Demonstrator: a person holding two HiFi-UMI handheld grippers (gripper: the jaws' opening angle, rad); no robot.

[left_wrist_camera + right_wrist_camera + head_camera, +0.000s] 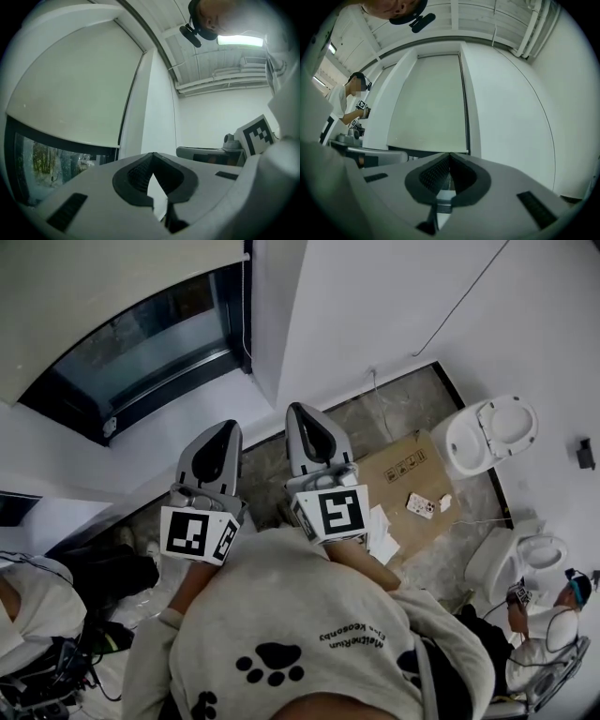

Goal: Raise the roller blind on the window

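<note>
the roller blind hangs low over the window at upper left, with a strip of glass bare beneath it. the left gripper and, just beside it, the right gripper point toward the wall, jaws pressed together, both empty. a cardboard sheet lies on the floor at right.

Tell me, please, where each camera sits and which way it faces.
Head view: on the person's head, steeply down onto left gripper, right gripper, sweatshirt.
Left gripper view: on that gripper, along its shut jaws toward the roller blind.
Right gripper view: likewise, shut jaws, facing the same blind.
Shared: both gripper views show the blind mostly lowered.
</note>
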